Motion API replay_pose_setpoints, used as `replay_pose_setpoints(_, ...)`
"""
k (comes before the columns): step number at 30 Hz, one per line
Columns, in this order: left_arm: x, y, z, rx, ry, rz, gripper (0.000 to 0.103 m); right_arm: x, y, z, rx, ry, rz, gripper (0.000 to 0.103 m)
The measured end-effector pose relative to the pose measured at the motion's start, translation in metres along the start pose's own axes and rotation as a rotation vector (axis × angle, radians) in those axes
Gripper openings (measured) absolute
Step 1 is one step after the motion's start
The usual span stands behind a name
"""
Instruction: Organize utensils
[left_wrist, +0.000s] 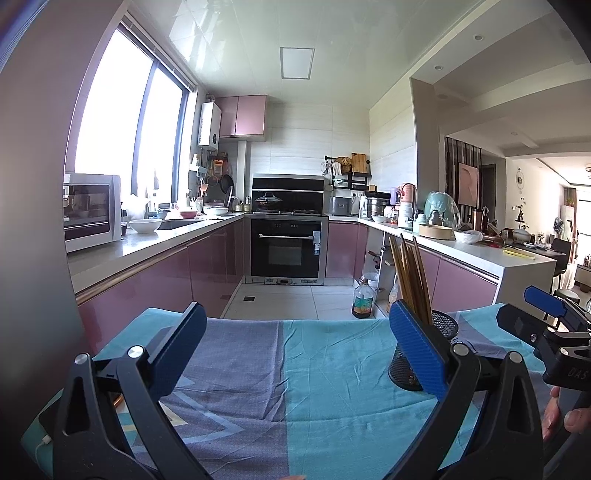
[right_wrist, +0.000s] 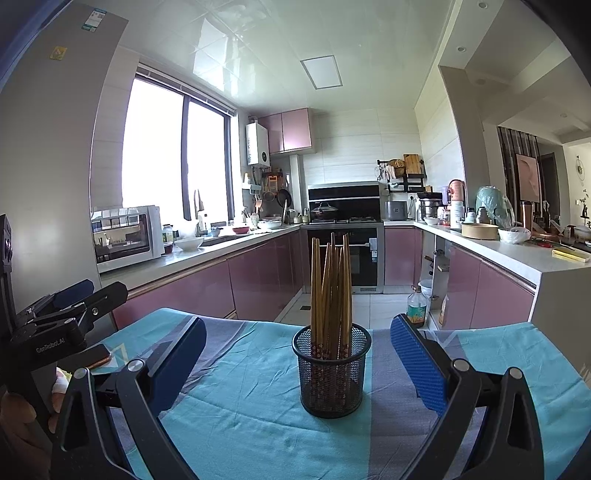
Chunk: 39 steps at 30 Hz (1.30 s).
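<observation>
Covering the whole work surface, a blue and grey patterned cloth (right_wrist: 258, 417) is seen spread flat, and every place below is given relative to the black mesh holder (right_wrist: 331, 373) that stands upright on it.

Behind the mesh holder, across a strip of tiled floor, a built-in oven (right_wrist: 345, 254) is set among pink kitchen cabinets. To the holder's left, on the far counter, a white microwave (right_wrist: 127, 236) is placed, with a white bowl (right_wrist: 189, 243) beside it.

The right gripper (right_wrist: 297, 365) is held wide open, its blue pads (right_wrist: 419, 365) spread to either side of the mesh holder with clear gaps on both sides; nothing is gripped and the holder is not touched. The left gripper (left_wrist: 297, 358) is likewise held wide open over bare cloth to the holder's left, and in its view the holder is partly hidden behind its right-hand pad. Nothing is held by it.

Well behind and to the right of the holder, an oil bottle (right_wrist: 416, 308) is stood on the floor by the cabinets.

Inside the holder, a bundle of wooden chopsticks (right_wrist: 330, 291) is stood upright, tips up, decorated ends down in the mesh.

Left of the holder, a phone (right_wrist: 96, 355) is laid on the cloth's edge, below the left gripper's body.
</observation>
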<state>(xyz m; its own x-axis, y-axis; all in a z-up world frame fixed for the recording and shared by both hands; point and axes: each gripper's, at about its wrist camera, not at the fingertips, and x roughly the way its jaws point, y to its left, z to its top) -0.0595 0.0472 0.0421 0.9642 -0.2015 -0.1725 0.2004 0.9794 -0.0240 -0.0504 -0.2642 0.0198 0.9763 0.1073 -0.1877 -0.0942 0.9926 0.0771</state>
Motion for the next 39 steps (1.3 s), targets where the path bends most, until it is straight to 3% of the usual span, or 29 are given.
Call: replay_pose_setpoints(39, -0.0009, -0.0034, -0.0005, -0.001, 0.003, -0.005, 0.098, 0.0016, 0.0012, -0.0011, 0.004, -0.003, 0.006, 0.097)
